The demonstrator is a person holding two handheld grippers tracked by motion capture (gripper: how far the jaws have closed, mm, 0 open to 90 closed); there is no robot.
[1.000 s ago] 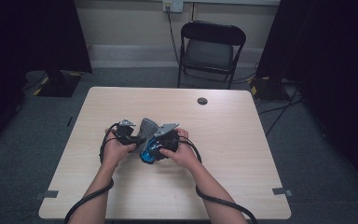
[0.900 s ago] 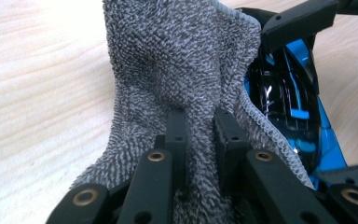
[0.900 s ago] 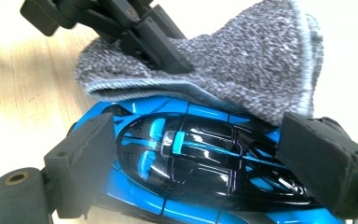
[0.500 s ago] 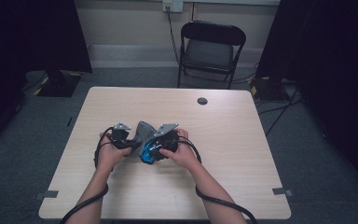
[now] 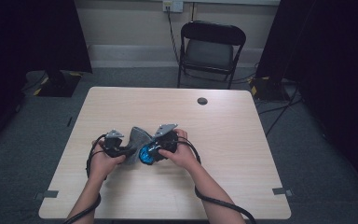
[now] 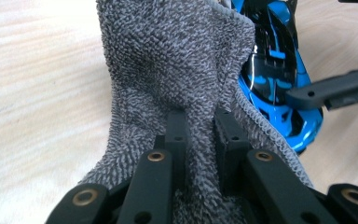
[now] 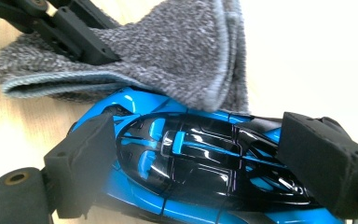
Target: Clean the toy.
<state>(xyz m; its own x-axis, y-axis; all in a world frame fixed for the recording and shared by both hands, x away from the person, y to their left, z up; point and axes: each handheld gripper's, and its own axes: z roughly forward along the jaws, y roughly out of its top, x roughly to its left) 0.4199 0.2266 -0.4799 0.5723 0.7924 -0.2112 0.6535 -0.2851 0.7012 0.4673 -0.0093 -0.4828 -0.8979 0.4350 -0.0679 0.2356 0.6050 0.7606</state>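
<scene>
Fingers (image 6: pixel 177 135) of your left gripper (image 5: pixel 121 150) pinch a fold of the grey towel (image 6: pixel 177 60); your right gripper (image 7: pixel 200 158) clamps the blue toy car (image 7: pixel 200 163) by its ends, near the desk's (image 5: pixel 242 140) front edge. Towel lies against car: wiping looks under way, unfinished.

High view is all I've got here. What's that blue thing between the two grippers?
Observer: A glossy blue and black toy car, seen in the right gripper view.
Operator: Is the right gripper actually holding it?
Observer: Yes, the right gripper has a foam pad against each end of the car.
Operator: And the grey lump?
Observer: A grey terry cloth, pinched in the shut left gripper.
Operator: Does the cloth reach the car?
Observer: Yes, its folded edge lies on the car's body.
</scene>
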